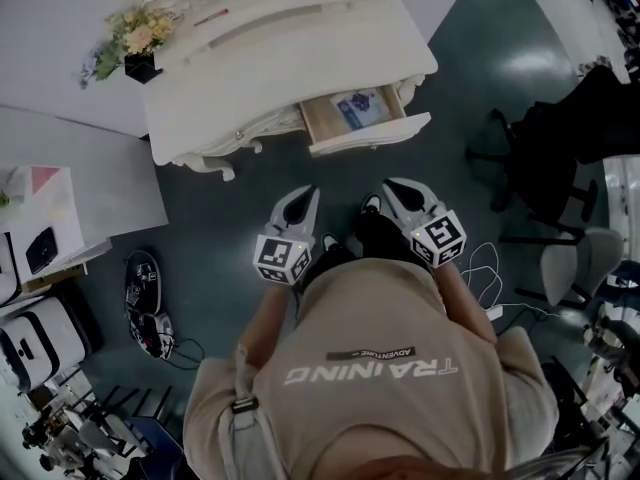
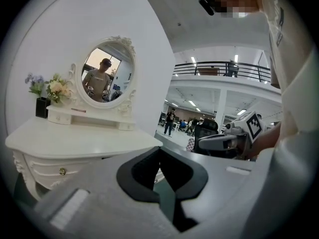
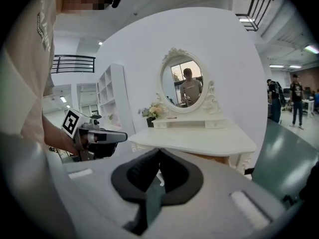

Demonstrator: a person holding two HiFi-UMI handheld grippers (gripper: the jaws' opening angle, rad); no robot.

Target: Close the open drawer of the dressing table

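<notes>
Around me: dark glossy floor (image 1: 230, 228); white curved wall panel (image 3: 224, 59); black office chair (image 1: 545, 158) to my right; white open shelving (image 3: 110, 101); upper gallery railing (image 2: 219, 68); strip ceiling lights (image 2: 193, 59); loose white cable (image 1: 485, 263) on floor

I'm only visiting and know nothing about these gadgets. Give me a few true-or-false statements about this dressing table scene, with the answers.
1. The drawer of the dressing table is pulled out. True.
2. The left gripper is clamped on the drawer front. False: it is held apart from the table, with its jaws together and nothing between them.
3. Flowers in a dark vase stand on the table top. True.
4. The drawer is empty. False: a blue and white item lies inside it.
5. The right gripper has its jaws spread wide. False: the right gripper view shows its tips meeting, with nothing held.
</notes>
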